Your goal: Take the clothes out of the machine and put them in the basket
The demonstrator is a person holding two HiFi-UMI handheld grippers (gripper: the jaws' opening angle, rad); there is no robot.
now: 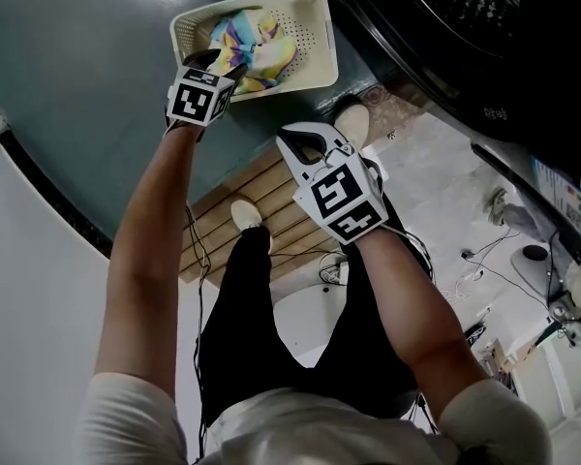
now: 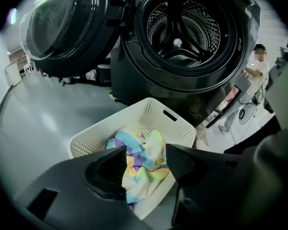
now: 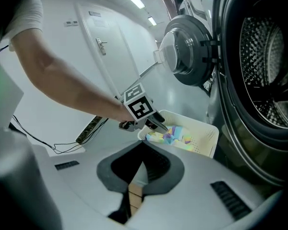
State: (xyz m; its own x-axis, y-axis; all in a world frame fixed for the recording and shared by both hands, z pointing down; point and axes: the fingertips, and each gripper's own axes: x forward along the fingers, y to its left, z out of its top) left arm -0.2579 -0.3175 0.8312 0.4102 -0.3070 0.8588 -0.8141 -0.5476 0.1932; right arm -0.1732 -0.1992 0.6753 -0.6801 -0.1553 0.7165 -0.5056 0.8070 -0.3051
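Note:
A white perforated basket [image 1: 315,27] stands on the dark floor in front of the washing machine. A pastel multicoloured cloth [image 1: 257,45] lies in it. My left gripper [image 1: 223,63] hangs over the basket's near left corner. In the left gripper view it [image 2: 145,150] is open, and the cloth [image 2: 140,164] shows in the gap below, resting in the basket [image 2: 158,110]. My right gripper [image 1: 285,138] is off to the right of the basket over the floor. It [image 3: 143,142] is shut, with nothing between its tips. The machine's drum [image 2: 182,32] looks empty.
The machine's round door [image 2: 67,28] stands swung open to the left of the drum. A wooden slat mat [image 1: 261,197] and cables [image 1: 196,250] lie under my feet. Another person [image 2: 257,63] stands far off on the right. A white door [image 3: 98,47] is behind.

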